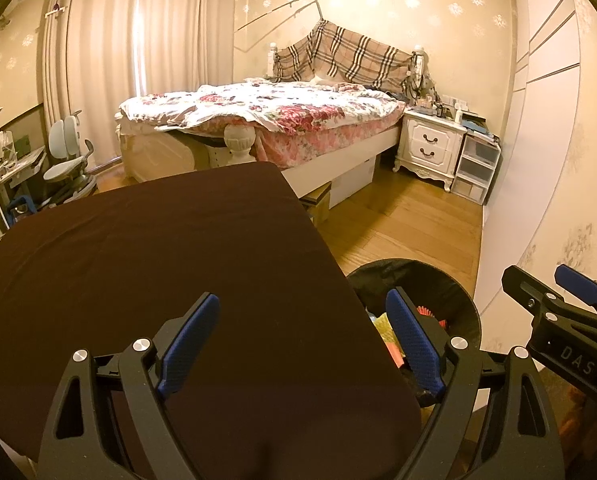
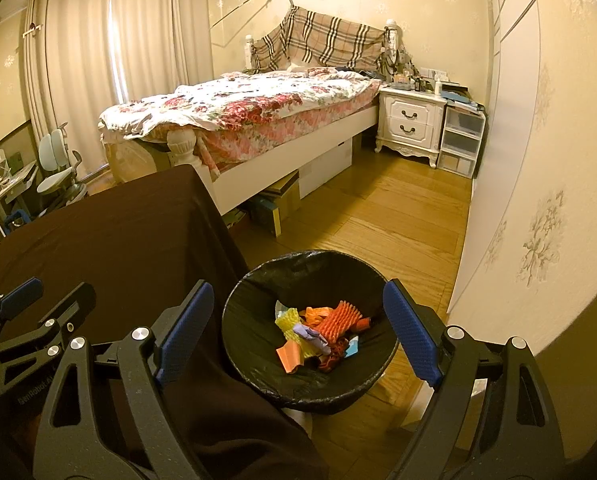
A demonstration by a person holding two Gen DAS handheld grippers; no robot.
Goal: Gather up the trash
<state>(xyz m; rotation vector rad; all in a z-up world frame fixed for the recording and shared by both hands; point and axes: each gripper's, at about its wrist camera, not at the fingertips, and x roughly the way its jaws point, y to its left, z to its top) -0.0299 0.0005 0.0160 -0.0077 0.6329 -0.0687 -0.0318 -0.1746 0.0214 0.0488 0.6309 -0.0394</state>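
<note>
Black plastic lines the round trash bin [image 2: 310, 332] on the wooden floor beside the brown-clothed table [image 1: 158, 260], colourful paper scraps [image 2: 318, 336] inside. Both left tongs [image 1: 302, 344] and right tongs [image 2: 298, 332] gape wide, empty; best scan the table for leftovers.

Floral-quilted bed [image 2: 250, 116] beside white nightstand [image 2: 410, 124]; beige curtains [image 2: 110, 40]; office chair [image 1: 68, 156] near desk.

Matt cloth, glossy plastic and smooth wood in a warm-lit bedroom.
A matt dark brown cloth [image 1: 158, 260] covers the near table; the bin's black plastic liner [image 2: 254, 332] shines; gripper pads [image 2: 412, 334] look blue and finely textured, with polished metal bolts; floorboards [image 2: 398, 220] are smooth wood.
</note>
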